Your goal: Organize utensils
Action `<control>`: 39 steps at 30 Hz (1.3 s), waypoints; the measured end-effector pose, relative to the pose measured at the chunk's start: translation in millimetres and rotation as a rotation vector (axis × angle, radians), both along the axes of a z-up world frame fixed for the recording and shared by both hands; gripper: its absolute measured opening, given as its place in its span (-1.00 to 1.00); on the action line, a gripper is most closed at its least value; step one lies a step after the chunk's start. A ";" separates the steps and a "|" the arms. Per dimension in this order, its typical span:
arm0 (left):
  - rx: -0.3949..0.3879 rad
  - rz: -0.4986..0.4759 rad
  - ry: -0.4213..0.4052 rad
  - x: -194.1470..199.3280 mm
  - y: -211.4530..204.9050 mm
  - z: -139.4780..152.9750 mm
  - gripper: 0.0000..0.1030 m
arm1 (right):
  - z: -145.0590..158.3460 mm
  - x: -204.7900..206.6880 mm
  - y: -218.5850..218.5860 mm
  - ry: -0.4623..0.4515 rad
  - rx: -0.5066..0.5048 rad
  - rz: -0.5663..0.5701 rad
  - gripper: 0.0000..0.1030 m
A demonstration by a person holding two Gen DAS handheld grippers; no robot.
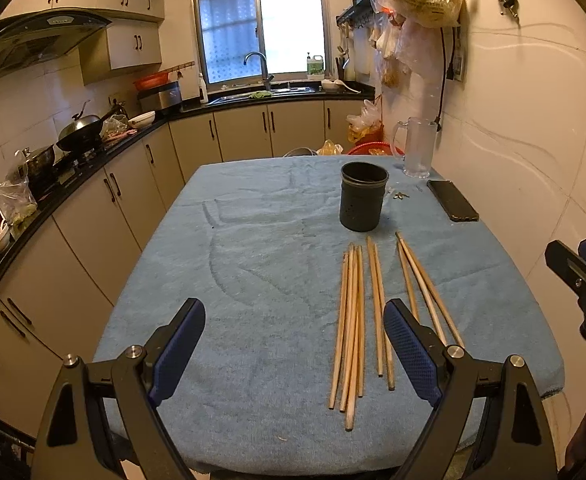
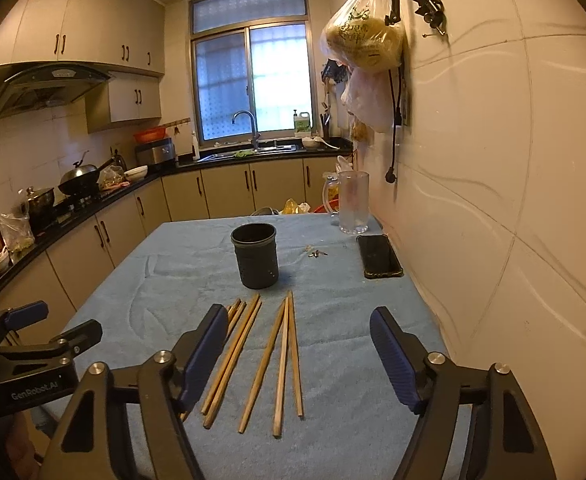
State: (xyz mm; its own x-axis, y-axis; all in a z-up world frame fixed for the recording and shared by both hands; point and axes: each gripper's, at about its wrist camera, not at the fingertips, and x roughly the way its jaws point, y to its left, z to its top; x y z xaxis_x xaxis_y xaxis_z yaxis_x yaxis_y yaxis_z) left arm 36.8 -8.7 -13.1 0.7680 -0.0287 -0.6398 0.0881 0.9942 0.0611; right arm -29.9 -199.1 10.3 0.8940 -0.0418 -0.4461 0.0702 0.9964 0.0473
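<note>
From the left wrist cam, the left gripper (image 1: 295, 354) is spread wide with nothing in it, and the chopsticks (image 1: 351, 328) lie past its right finger (image 1: 411, 354), long axes pointing away toward the dark utensil cup (image 1: 361, 196). The right wrist cam has the right gripper (image 2: 299, 356) released and empty too, but here several chopsticks (image 2: 281, 360) sit on the cloth right between its fingers, running lengthwise along them, so I'd say the right hand is better placed. Everything's on a blue towel-covered table (image 2: 133, 280) in a small kitchen, with a phone (image 2: 379, 256) off to the right.
</note>
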 end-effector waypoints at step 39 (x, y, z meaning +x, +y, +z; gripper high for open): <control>-0.044 -0.200 0.506 199.6 -35.3 -129.6 -0.09 | -155.5 257.9 -38.7 0.587 0.174 0.237 -0.52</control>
State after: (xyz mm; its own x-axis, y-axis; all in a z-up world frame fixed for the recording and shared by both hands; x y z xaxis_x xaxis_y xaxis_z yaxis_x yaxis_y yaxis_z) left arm 236.4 -43.9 -142.8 0.3417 -0.1773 -0.9229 0.2830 0.9559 -0.0789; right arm 228.0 -237.8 -145.1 0.4759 0.2431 -0.8452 -0.0865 0.9693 0.2301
